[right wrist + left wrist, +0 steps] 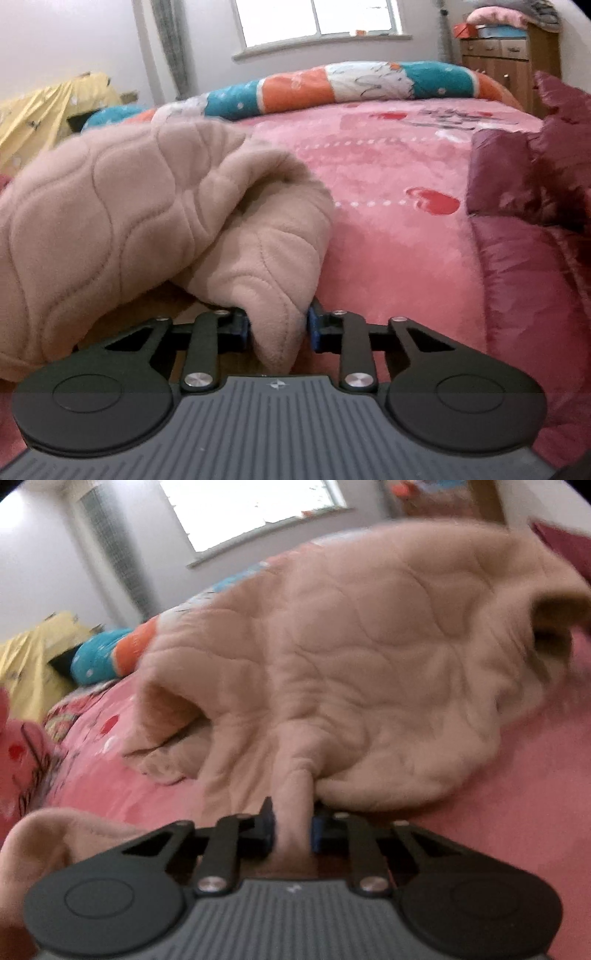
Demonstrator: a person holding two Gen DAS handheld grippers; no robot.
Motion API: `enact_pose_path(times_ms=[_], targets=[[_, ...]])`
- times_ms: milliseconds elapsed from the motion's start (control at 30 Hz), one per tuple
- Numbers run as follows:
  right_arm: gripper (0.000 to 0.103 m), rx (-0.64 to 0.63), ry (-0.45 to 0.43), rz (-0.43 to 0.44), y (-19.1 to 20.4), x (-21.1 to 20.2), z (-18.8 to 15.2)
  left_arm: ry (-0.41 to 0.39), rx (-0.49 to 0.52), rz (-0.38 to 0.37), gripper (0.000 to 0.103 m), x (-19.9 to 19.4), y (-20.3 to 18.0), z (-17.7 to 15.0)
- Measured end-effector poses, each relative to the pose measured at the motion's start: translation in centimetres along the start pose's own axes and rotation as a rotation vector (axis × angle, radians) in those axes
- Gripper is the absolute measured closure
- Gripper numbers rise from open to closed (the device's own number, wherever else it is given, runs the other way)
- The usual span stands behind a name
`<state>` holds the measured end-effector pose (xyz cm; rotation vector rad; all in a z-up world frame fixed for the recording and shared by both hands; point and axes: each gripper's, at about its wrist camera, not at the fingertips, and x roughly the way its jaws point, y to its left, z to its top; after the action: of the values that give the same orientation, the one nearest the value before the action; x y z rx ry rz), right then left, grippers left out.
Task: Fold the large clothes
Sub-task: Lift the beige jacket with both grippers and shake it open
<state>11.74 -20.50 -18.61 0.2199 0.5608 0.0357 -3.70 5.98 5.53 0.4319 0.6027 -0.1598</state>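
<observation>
Beige quilted fleece garment [369,657] sprawls on the pink bed [517,775]. Left tool [293,827] pinches a narrow fold; right tool [279,328] clamps a thicker corner. Lift both evenly, keeping the edge taut.

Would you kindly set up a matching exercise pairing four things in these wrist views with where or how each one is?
Things:
1. left gripper
2. beige quilted garment
3. teal and orange rolled quilt
4. maroon bedding

States or places:
A. along the far edge of the pink bedspread, under the window
B. clamped on a narrow fold of fabric
C. heaped at the right side of the bed
D. pinched by both grippers

Pairs: 1-B, 2-D, 3-A, 4-C
</observation>
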Motion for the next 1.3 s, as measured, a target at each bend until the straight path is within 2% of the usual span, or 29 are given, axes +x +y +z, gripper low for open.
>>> enact_pose_path(times_ms=[133,233,567,667,833,967,1000,1067,1133,1233,1300], targets=[[0.077,-0.022,-0.080,-0.024,0.8,-2.5,0.5,-0.044,-0.067,0.019,0.088,-2.3,1.7,1.0],[0.078,0.016,-0.130,-0.050,0.6,-4.5,1.3,-0.084,-0.138,0.026,0.089,-4.5,3.4,1.6],[0.080,0.050,-0.348,-0.101,0.1,-12.9,3.6,-0.211,-0.378,0.100,0.089,-12.4,9.4,1.4],[0.080,0.058,-0.397,-0.111,0.4,-15.4,3.7,-0.241,-0.413,0.122,0.089,-14.5,10.8,1.1],[0.081,0.052,-0.476,-0.109,1.6,-19.8,4.0,-0.281,-0.469,0.107,0.089,-17.4,12.2,0.6],[0.086,0.001,-0.560,-0.109,3.4,-24.3,4.2,-0.336,-0.495,0.102,0.089,-20.5,13.3,0.4],[0.090,-0.003,-0.579,-0.107,3.5,-25.0,4.4,-0.357,-0.508,0.100,0.089,-21.3,13.6,0.5],[0.097,-0.017,-0.687,-0.139,4.1,-28.0,5.0,-0.389,-0.526,0.097,0.089,-22.7,14.4,0.6],[0.097,-0.054,-0.758,-0.169,4.7,-30.9,6.0,-0.403,-0.530,0.076,0.089,-23.7,14.8,0.8],[0.094,-0.038,-0.793,-0.176,4.2,-33.6,7.0,-0.390,-0.506,0.065,0.089,-23.8,14.2,0.5],[0.089,-0.024,-0.742,-0.147,3.4,-34.3,7.0,-0.380,-0.508,0.063,0.089,-23.8,13.6,0.0]])
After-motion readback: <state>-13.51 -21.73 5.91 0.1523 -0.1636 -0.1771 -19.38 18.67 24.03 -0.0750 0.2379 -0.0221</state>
